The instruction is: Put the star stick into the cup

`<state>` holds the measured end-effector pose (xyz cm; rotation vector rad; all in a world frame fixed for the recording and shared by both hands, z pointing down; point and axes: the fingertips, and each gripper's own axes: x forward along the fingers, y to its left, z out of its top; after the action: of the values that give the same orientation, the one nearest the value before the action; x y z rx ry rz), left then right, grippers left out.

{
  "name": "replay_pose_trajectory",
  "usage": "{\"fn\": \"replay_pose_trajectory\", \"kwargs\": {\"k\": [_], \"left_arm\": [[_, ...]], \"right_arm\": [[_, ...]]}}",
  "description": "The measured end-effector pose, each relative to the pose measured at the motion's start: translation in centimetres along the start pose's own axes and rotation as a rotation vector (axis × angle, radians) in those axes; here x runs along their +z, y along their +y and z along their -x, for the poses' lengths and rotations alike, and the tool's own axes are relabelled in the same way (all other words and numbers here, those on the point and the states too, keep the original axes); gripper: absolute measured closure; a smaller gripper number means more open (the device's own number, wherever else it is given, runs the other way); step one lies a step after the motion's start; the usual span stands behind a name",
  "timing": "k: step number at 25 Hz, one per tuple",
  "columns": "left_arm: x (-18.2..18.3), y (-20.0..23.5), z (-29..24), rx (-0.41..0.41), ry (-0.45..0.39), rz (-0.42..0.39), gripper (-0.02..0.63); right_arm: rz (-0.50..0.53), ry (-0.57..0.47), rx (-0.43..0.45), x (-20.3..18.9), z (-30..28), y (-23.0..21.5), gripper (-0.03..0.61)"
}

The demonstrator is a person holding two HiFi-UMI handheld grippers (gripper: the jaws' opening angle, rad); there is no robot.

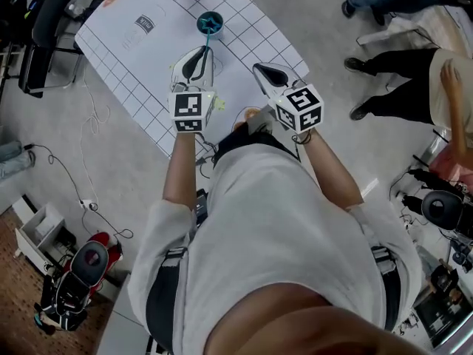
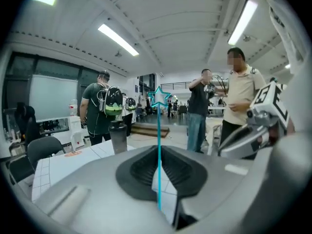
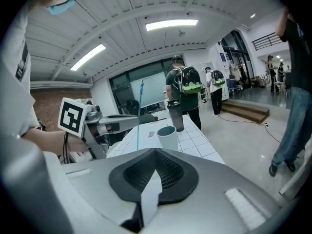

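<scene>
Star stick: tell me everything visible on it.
The star stick is a thin teal rod, plastic by its look, topped with an outlined star. It stands upright, its lower end pinched between the closed jaws of the left gripper. Nothing else touches it. The right gripper view shows it apart from the cup, not in it.

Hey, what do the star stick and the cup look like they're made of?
The star stick: likely plastic, smooth bright teal; the thin shaft is perfectly straight. The cup: plastic or ceramic, cannot tell which; matte, opaque pale wall with teal inside, no glints.
</scene>
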<state>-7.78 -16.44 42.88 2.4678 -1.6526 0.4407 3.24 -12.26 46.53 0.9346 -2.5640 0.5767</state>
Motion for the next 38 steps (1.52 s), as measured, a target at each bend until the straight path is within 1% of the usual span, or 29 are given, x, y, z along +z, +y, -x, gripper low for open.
{"fn": "replay_pose_trajectory", "kwargs": {"k": [2,4,6,9,13,15,16,18,20,25,30,32,35,38], "left_arm": [[1.2,1.3,-1.2,-0.003,-0.044,0.036,0.597],[2.4,2.3,-2.4,-0.008,-0.082,0.049,0.595],[3.6,3.3,-3.3,-0.015,-0.116,0.064,0.595],[5.6,5.1,-4.6,-0.011,-0.170,0.116,0.595],[8.2,7.3,-6.3,0.004,-0.214,0.198,0.595],[9.0,7.8,-7.2,0.000,-0.237,0.217,0.595],[8.8,7.7,-7.9,-0.008,-0.231,0.212,0.595],[7.6,7.1,-9.2,-0.034,-0.192,0.202,0.595],[6.1,6.9,-10.1,-0.051,-0.155,0.218,0.595],[3.5,7.6,-10.8,-0.048,-0.112,0.260,0.595],[1.5,8.6,-10.9,-0.033,-0.091,0.271,0.595],[0.5,8.7,-11.0,-0.021,-0.068,0.270,0.595],[-0.6,8.4,-11.5,-0.019,-0.028,0.254,0.595],[-1.3,8.3,-11.6,0.011,-0.010,0.239,0.595]], "right_arm": [[0.010,0.012,0.006,0.5,-1.0,-0.2,0.578],[0.021,0.025,0.005,0.9,-1.7,-0.3,0.578],[0.017,0.031,-0.002,1.1,-2.3,-0.4,0.578],[0.001,0.030,-0.017,1.6,-3.0,-0.8,0.578],[-0.012,0.028,-0.049,2.1,-3.2,-1.5,0.578],[-0.022,0.027,-0.067,2.2,-3.2,-1.9,0.578],[-0.031,0.026,-0.079,2.1,-3.1,-2.1,0.578],[-0.052,0.028,-0.106,1.6,-2.9,-2.7,0.578],[-0.069,0.034,-0.130,1.1,-2.8,-3.3,0.578],[-0.114,0.058,-0.164,0.1,-3.2,-4.4,0.578],[-0.120,0.107,-0.130,-1.3,-4.9,-3.7,0.578],[-0.116,0.122,-0.115,-1.7,-5.4,-3.6,0.578],[-0.110,0.118,-0.106,-1.3,-5.6,-3.8,0.578],[-0.099,0.116,-0.083,-1.1,-5.6,-4.1,0.578]]}}
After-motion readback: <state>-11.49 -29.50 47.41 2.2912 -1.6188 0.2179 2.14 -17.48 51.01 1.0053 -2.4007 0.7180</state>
